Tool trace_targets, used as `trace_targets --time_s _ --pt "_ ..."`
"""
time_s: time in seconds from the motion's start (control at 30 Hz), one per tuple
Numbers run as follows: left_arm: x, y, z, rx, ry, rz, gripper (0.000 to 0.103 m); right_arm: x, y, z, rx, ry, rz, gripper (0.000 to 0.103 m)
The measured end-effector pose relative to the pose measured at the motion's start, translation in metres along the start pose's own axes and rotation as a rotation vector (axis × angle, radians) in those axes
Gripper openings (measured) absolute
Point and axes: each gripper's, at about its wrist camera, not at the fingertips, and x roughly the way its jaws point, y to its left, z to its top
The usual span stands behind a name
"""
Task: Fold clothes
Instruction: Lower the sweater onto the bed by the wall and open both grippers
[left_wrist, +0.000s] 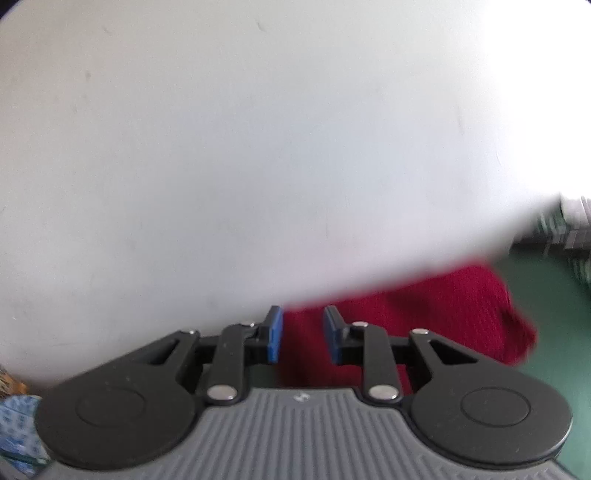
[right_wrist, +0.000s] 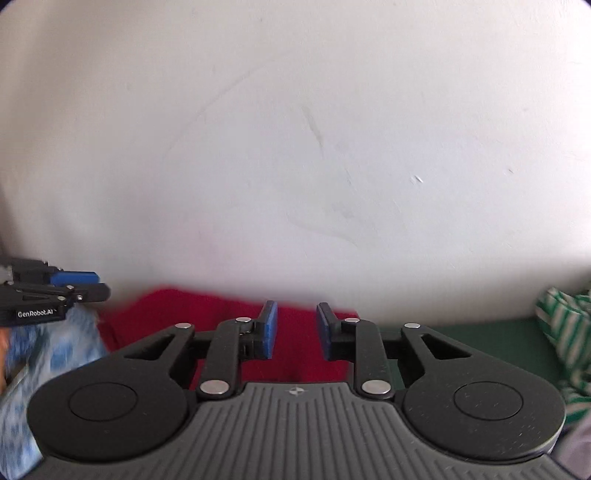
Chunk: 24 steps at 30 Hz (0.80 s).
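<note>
A red knitted garment (left_wrist: 436, 306) lies on a green surface (left_wrist: 546, 295) against a white wall. My left gripper (left_wrist: 303, 334) is open and empty, its blue pads apart above the garment's left part. In the right wrist view the same red garment (right_wrist: 295, 332) lies below my right gripper (right_wrist: 295, 328), which is open and empty. The left gripper (right_wrist: 79, 282) also shows at the far left of that view, side on. Most of the garment is hidden behind the gripper bodies.
A white wall (right_wrist: 295, 147) fills most of both views. A green-and-white striped garment (right_wrist: 565, 339) lies at the right on the green surface (right_wrist: 480, 332). A blue-and-white patterned cloth (right_wrist: 48, 354) is at the left. Striped items (left_wrist: 569, 229) sit at the far right.
</note>
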Motion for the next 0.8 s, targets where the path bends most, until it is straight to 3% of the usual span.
trace_targets --time_s 0.1,0.17,0.33,0.5,0.57,0.63,0.7,0.77,0.8 --pt "0.018 -0.011 -0.002 -0.071 -0.036 -0.017 0.029 0.029 0.016 -0.011 -0.027 -0.032 -0.075 0.025" --pt "0.03 -0.013 -0.01 -0.114 -0.061 -0.032 0.034 0.045 0.02 -0.021 -0.027 -0.053 -0.081 0.025" --pt "0.072 -0.003 -0.073 -0.135 0.004 0.08 0.034 0.068 0.015 -0.052 -0.095 -0.064 -0.084 0.022" --pt "0.059 -0.015 -0.117 -0.111 -0.15 0.115 0.034 0.076 0.008 -0.072 -0.187 -0.117 -0.079 0.022" --pt "0.064 -0.021 -0.112 -0.102 -0.142 0.129 0.034 0.082 0.015 -0.069 -0.243 -0.102 -0.097 0.023" --pt "0.061 -0.026 -0.099 -0.029 -0.104 0.15 0.033 0.087 0.023 -0.062 -0.295 -0.067 -0.112 0.026" --pt "0.052 -0.024 -0.089 0.016 -0.082 0.145 0.035 0.073 0.022 -0.046 -0.254 -0.037 -0.083 0.028" --pt "0.042 -0.019 -0.081 0.028 -0.077 0.138 0.054 0.052 0.015 -0.041 -0.167 -0.055 -0.056 0.038" --pt "0.034 -0.013 -0.08 -0.003 -0.087 0.142 0.058 0.044 0.011 -0.04 -0.134 -0.042 -0.042 0.04"
